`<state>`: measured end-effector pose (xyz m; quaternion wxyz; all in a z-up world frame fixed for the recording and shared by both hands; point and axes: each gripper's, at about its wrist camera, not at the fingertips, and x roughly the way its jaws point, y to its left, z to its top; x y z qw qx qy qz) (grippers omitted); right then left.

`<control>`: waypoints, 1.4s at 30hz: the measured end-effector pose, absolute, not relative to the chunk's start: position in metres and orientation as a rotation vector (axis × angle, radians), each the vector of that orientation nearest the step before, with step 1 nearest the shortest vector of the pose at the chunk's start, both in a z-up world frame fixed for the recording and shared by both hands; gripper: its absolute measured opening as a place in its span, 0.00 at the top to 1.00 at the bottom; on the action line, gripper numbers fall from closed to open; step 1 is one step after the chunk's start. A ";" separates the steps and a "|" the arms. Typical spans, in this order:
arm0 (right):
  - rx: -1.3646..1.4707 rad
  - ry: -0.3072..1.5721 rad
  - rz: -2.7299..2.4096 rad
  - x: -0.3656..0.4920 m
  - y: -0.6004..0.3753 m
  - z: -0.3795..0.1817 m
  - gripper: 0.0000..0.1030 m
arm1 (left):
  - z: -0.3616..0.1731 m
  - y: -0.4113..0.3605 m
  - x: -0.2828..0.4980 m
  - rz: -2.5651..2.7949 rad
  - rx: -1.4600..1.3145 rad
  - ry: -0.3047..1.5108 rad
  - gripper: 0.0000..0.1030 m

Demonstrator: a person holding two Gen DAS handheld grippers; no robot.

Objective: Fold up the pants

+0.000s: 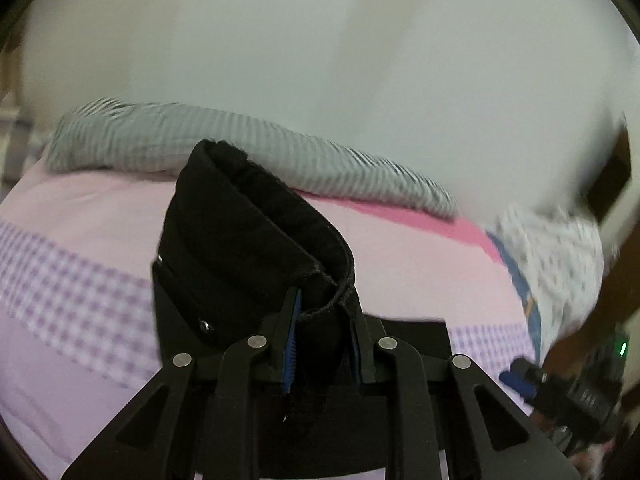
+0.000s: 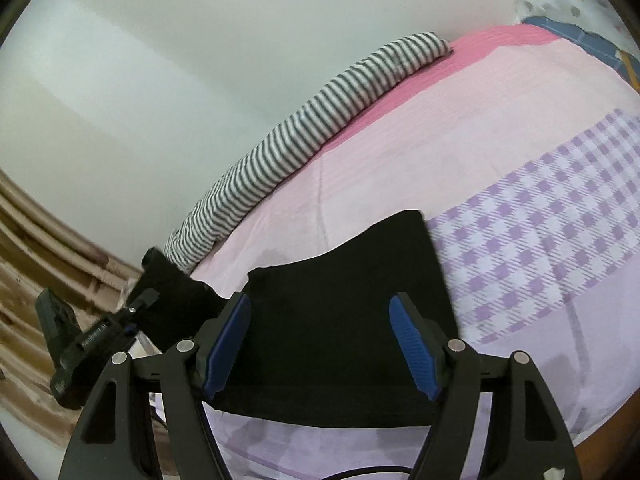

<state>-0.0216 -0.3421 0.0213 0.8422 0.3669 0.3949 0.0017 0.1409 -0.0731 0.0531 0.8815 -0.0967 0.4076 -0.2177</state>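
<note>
Black pants (image 2: 344, 320) flat on the bed (image 2: 500, 128), one thick end pinched tight in the left gripper (image 1: 326, 344) and lifted, right gripper (image 2: 320, 344) wide open, holding nothing, just above the flat part.

Both views ride low over a bed, each looking forward along its own fingers. The left wrist view sits very close behind the left gripper (image 1: 324, 336), whose jaws pinch a thick fold of black fabric pants (image 1: 256, 240), and faces a pale wall beyond a long grey-and-white striped fabric roll (image 1: 224, 140). The right wrist view faces the same wall and roll (image 2: 304, 128) from above the spread-fingered right gripper (image 2: 320, 344). Both share the pink and lilac checked bedspread (image 1: 68, 292) (image 2: 540, 248), and each catches the other gripper at its edge.
</note>
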 end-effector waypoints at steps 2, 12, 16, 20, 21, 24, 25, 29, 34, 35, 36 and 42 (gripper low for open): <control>0.800 0.833 0.003 -0.023 -0.348 0.017 0.31 | 0.043 -0.096 0.135 -0.498 -0.160 0.872 0.80; 0.920 0.901 0.080 -0.014 -0.349 -0.017 0.31 | -0.017 -0.176 0.090 -0.631 0.035 1.013 0.80; 0.953 0.920 0.104 -0.014 -0.348 -0.023 0.31 | -0.025 -0.189 0.089 -0.631 0.098 1.008 0.79; 1.033 0.958 0.151 -0.011 -0.342 -0.037 0.31 | -0.024 -0.190 0.087 -0.669 0.102 1.019 0.70; 1.030 0.966 0.156 -0.010 -0.340 -0.039 0.31 | -0.023 -0.188 0.086 -0.683 0.089 1.018 0.67; 0.996 0.997 0.172 -0.006 -0.331 -0.043 0.31 | -0.014 -0.181 0.081 -0.740 0.045 0.998 0.63; 0.997 1.005 0.178 -0.005 -0.329 -0.045 0.31 | -0.009 -0.179 0.079 -0.741 0.047 0.974 0.63; 1.016 1.028 0.185 0.001 -0.327 -0.054 0.28 | 0.004 -0.165 0.080 -0.714 0.055 0.924 0.59; 0.992 1.064 0.186 0.005 -0.329 -0.060 0.28 | 0.002 -0.128 0.098 -0.625 0.005 0.952 0.56; 0.990 1.074 0.192 0.009 -0.329 -0.063 0.28 | -0.001 -0.118 0.101 -0.598 0.000 0.955 0.56; 0.987 1.080 0.198 0.013 -0.329 -0.064 0.28 | -0.004 -0.108 0.104 -0.570 -0.005 0.964 0.56; 0.968 1.121 0.289 0.035 -0.329 -0.078 0.28 | -0.028 -0.071 0.112 -0.476 -0.023 1.017 0.56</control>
